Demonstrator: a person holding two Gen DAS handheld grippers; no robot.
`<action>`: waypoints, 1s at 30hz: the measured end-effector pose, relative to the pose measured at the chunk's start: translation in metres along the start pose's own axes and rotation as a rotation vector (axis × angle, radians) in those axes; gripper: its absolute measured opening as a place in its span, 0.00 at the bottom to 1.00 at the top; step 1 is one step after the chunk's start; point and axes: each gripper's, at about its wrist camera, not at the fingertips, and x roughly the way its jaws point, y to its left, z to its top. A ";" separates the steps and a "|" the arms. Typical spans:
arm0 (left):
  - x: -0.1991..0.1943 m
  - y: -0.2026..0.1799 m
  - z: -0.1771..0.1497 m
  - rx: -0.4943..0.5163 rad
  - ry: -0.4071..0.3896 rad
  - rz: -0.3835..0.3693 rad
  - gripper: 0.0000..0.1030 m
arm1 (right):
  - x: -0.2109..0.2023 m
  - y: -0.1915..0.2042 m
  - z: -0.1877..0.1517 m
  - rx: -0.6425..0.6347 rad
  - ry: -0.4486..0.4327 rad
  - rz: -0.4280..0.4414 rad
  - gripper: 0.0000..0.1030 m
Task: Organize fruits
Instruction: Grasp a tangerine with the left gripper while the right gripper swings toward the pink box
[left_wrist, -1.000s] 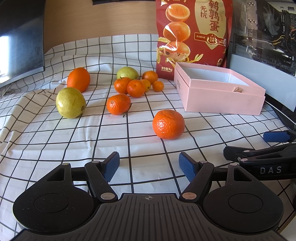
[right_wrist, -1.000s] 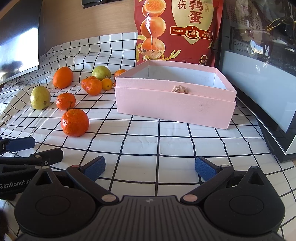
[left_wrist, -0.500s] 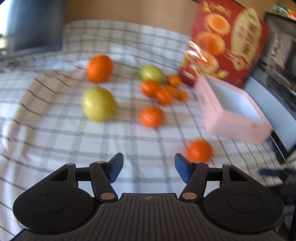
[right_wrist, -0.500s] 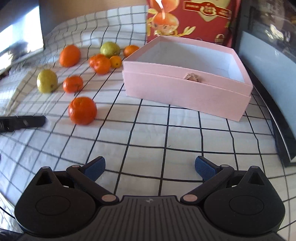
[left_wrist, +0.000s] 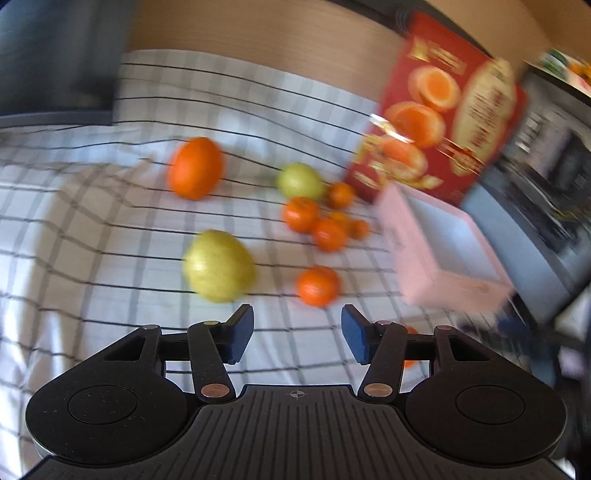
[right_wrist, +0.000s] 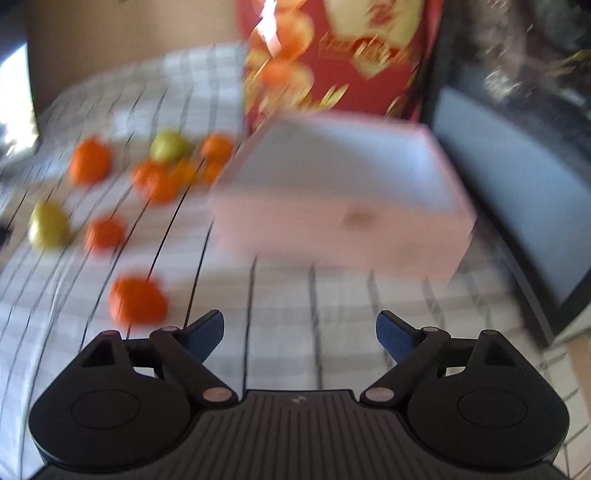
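Two claws closing, empty: left claw (left_wrist: 297, 334), right claw (right_wrist: 300, 334) | pear (left_wrist: 218, 265) long axis unclear, blurred

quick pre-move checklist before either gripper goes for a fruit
1. Left gripper free of load: ok, jaws closing with nothing between them.
2. Right gripper free of load: ok, jaws closing, only checked cloth between them.
3. Pink box open to receive fruit: ok, no lid on it; no fruit seen inside.
4. Nearest fruit for the left gripper reachable: ok, the yellow-green pear and a tangerine lie just ahead, apart from each other.
5. Nearest fruit for the right gripper: ok, a lone tangerine sits ahead to the left.
6. Views sharp enough to aim: not ok, both are motion-blurred.
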 end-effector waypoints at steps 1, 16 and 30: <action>0.002 -0.004 -0.001 0.014 0.011 -0.009 0.56 | 0.004 -0.003 0.009 0.016 -0.016 -0.013 0.88; 0.037 -0.028 0.002 0.018 0.088 0.058 0.55 | 0.036 -0.052 0.038 0.068 -0.026 -0.040 0.92; 0.110 -0.048 0.027 0.182 0.092 0.154 0.59 | -0.019 0.008 -0.012 -0.020 -0.018 0.099 0.92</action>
